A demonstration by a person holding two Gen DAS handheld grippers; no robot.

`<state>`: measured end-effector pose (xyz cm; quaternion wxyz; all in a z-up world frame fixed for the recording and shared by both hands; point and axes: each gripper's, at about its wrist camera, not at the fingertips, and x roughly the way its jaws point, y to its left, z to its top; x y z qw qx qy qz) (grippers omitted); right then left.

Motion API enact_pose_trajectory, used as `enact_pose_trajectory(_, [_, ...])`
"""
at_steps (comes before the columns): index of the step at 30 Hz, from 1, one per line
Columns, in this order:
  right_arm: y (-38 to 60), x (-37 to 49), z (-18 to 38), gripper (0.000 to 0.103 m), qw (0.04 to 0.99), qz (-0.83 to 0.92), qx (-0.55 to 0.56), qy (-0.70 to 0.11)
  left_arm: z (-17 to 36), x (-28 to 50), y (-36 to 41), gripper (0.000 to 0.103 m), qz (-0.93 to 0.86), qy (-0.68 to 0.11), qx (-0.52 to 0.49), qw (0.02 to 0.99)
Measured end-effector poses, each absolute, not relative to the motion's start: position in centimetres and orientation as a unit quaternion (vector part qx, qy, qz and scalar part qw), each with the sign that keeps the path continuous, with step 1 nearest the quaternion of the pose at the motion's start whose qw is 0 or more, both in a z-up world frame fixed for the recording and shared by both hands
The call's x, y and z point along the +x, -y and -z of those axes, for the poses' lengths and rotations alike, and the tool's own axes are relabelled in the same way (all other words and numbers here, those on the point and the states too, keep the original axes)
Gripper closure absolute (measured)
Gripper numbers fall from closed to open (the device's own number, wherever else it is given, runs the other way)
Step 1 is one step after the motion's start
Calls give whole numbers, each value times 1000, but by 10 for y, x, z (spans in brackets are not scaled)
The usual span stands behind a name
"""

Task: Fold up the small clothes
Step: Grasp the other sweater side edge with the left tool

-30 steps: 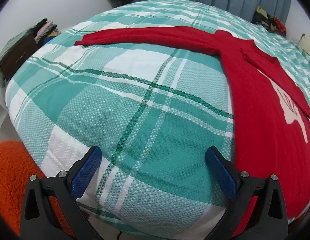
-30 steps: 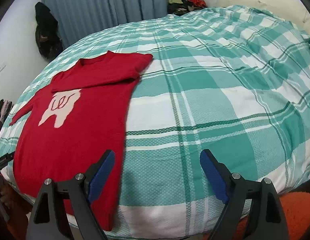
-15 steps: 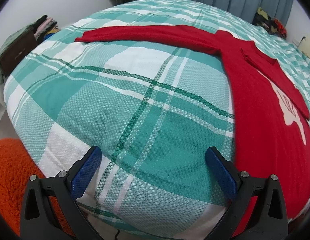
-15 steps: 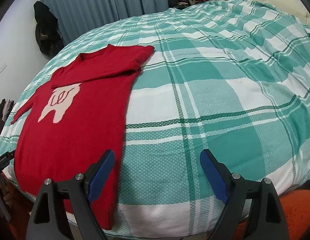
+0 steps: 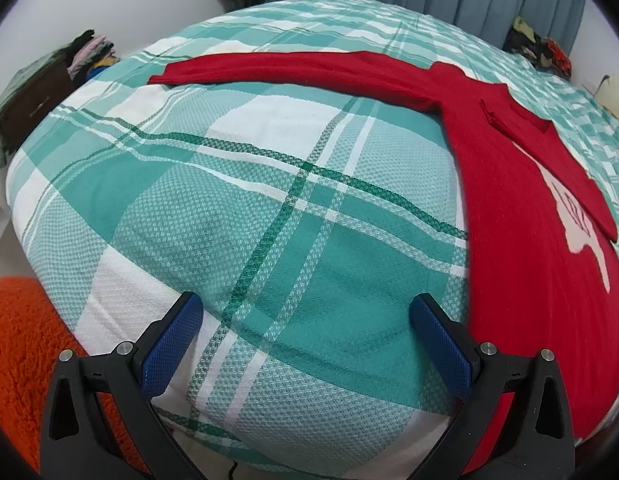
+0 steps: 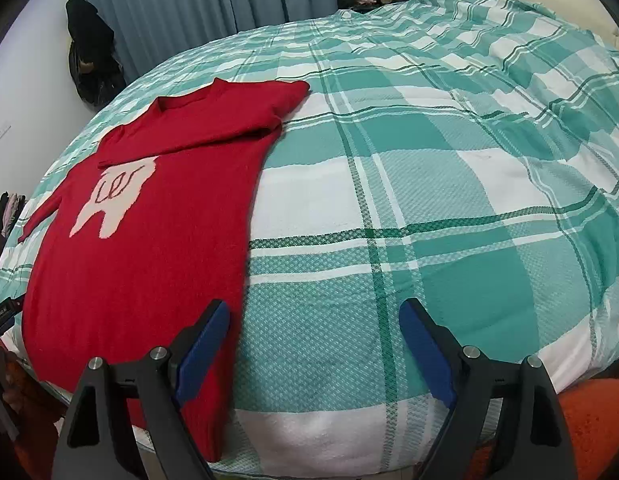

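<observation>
A red sweater (image 6: pixel 149 248) with a pale pink motif lies flat on the green plaid bed. Its right sleeve is folded across the chest. Its left sleeve (image 5: pixel 293 70) stretches straight out to the left in the left wrist view, where the body (image 5: pixel 521 216) lies at the right. My left gripper (image 5: pixel 307 320) is open and empty above bare bedspread left of the sweater. My right gripper (image 6: pixel 314 326) is open and empty at the sweater's right hem edge, its left finger over red fabric.
The plaid bedspread (image 6: pixel 449 184) covers the whole bed. An orange fuzzy rug (image 5: pixel 17 344) lies by the bed's near edge. Piles of clothes (image 5: pixel 85 56) sit at the far left. Blue curtains (image 6: pixel 213 8) hang behind, with dark clothes (image 6: pixel 89 56) on the wall.
Both grippers have moved slightly forward toward the bed. The sweater has not moved, and both grippers stay open.
</observation>
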<state>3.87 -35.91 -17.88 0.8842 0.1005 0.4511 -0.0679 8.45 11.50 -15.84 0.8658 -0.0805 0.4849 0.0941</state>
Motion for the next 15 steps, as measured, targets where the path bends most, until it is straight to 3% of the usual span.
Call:
enact_pose_trajectory(4, [361, 39, 179, 17, 884, 68, 104, -451, 146, 91, -124, 1, -74, -507, -102, 852])
enact_pose_trajectory(7, [364, 37, 178, 17, 884, 68, 110, -448, 125, 102, -151, 1, -47, -479, -165, 861])
enact_pose_trajectory(12, [367, 39, 179, 17, 882, 73, 119, -450, 89, 151, -255, 1, -56, -403, -285, 868])
enact_pose_trajectory(15, [367, 43, 181, 16, 881, 79, 118, -452, 105, 185, -312, 2, -76, -398, -353, 843])
